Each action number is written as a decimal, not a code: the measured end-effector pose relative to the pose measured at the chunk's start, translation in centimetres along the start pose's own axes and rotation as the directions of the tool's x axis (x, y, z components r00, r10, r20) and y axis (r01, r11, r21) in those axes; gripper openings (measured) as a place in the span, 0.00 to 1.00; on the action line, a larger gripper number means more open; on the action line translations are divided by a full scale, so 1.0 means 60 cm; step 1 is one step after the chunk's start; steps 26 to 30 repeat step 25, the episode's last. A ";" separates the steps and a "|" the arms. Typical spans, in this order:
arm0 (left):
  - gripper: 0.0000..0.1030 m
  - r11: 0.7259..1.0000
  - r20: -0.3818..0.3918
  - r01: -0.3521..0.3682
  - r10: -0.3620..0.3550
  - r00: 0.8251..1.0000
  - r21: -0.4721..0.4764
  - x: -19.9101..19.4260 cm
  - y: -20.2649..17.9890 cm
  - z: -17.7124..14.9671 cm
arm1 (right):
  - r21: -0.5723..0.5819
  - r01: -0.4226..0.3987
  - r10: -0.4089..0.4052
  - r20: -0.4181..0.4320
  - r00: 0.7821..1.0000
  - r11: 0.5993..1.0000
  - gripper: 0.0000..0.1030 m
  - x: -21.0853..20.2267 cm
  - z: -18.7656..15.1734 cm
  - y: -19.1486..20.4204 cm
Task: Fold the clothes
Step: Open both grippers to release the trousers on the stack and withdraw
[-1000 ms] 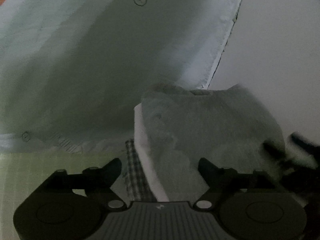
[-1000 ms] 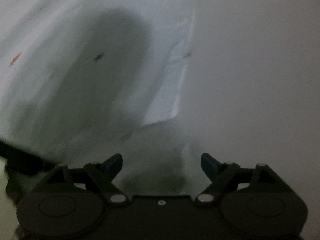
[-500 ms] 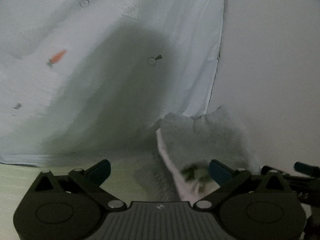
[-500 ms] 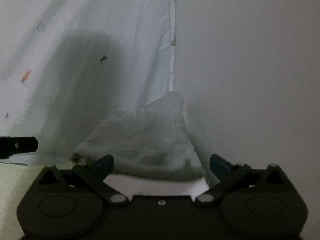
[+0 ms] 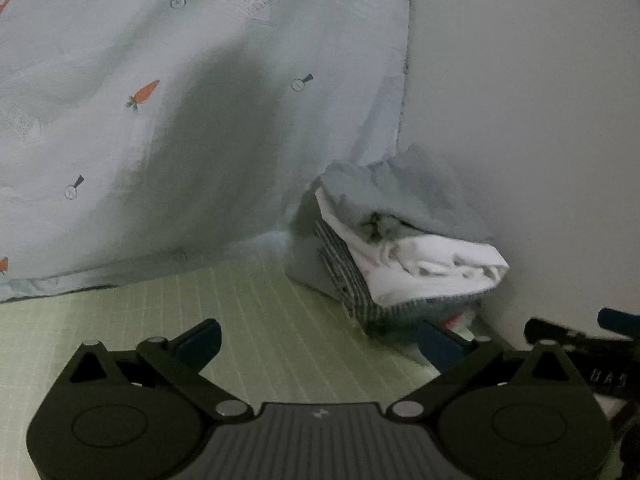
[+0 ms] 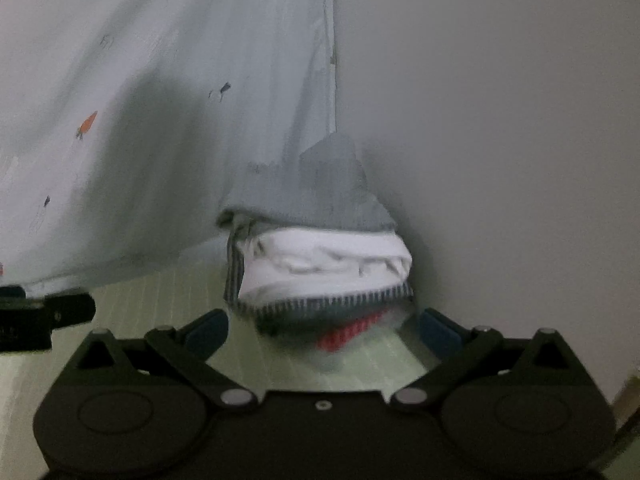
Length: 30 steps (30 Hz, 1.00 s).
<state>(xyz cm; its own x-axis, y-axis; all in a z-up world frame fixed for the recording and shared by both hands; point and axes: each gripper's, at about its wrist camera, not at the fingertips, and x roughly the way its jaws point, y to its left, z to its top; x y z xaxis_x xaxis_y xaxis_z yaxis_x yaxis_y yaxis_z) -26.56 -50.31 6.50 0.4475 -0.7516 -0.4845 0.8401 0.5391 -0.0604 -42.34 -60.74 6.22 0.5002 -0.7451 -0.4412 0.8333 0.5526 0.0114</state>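
Note:
A stack of folded clothes (image 5: 400, 256) sits in the corner against the white wall: a grey piece on top, a white one under it, a striped one below, and a red-patterned piece at the bottom (image 6: 348, 332). The stack also shows in the right wrist view (image 6: 320, 256). My left gripper (image 5: 320, 340) is open and empty, held back from the stack to its left. My right gripper (image 6: 324, 328) is open and empty, just in front of the stack. The right gripper's tip shows in the left wrist view (image 5: 580, 336).
A pale blue sheet with carrot prints (image 5: 160, 100) hangs behind and to the left. A light green gridded mat (image 5: 260, 320) covers the surface. The white wall (image 5: 520, 100) bounds the right side.
Both grippers have pulled back from the stack. The grey piece that filled the views now lies on top of the stack, apart from both grippers, and the mat has come into view.

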 end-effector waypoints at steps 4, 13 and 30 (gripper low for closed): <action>1.00 1.000 -0.015 0.017 -0.016 1.000 0.022 -0.030 0.011 -0.021 | -0.001 0.016 -0.016 -0.019 1.000 1.000 1.00 -0.048 -0.038 0.009; 1.00 0.997 -0.045 0.065 -0.064 0.997 0.034 -0.081 0.030 -0.056 | -0.005 0.045 -0.046 -0.042 0.998 0.999 1.00 -0.105 -0.073 0.032; 1.00 0.996 -0.042 0.080 -0.079 0.996 0.041 -0.099 0.047 -0.061 | -0.009 0.061 -0.061 -0.034 0.998 0.998 1.00 -0.125 -0.080 0.047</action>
